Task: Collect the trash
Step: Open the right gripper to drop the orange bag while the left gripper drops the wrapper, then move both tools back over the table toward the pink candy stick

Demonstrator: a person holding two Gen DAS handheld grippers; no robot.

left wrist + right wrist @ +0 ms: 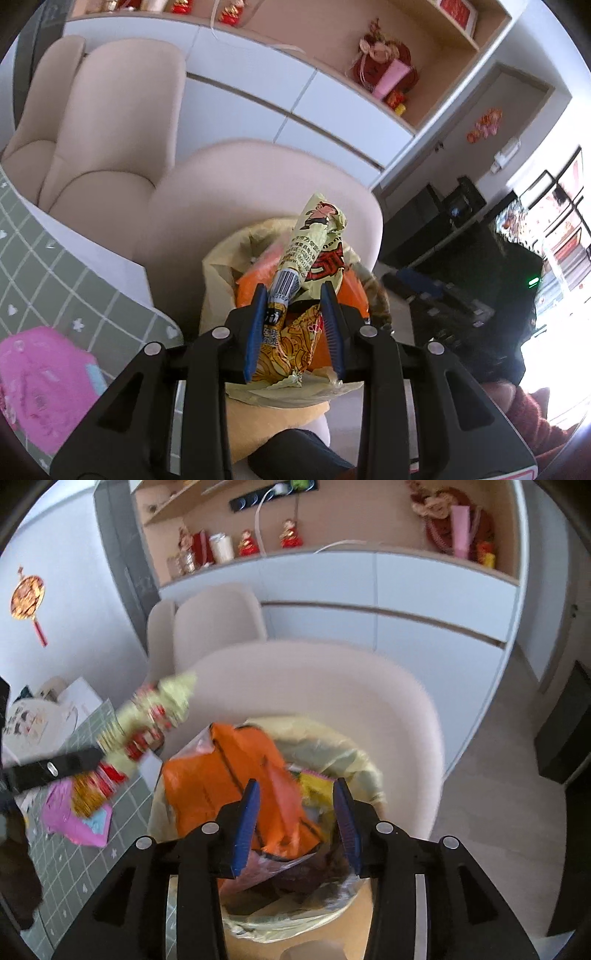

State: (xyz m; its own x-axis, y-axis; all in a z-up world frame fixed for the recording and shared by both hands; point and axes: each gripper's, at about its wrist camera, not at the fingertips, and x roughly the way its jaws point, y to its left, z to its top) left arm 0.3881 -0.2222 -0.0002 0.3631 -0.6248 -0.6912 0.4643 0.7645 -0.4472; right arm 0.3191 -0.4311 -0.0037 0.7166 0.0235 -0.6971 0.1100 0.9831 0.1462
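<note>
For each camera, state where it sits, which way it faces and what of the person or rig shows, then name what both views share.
Left wrist: sits on the left tongs, facing down into the bin; its blue fingers clamp a wrapper.
Right wrist: sits on the right tongs, open above the bin; the left tongs show at left, carrying the wrapper.
Shared: bin, wrapper, orange bag, chair, pink packet.

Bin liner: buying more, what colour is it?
Pale yellow liner, clearest in the right wrist view.
</note>
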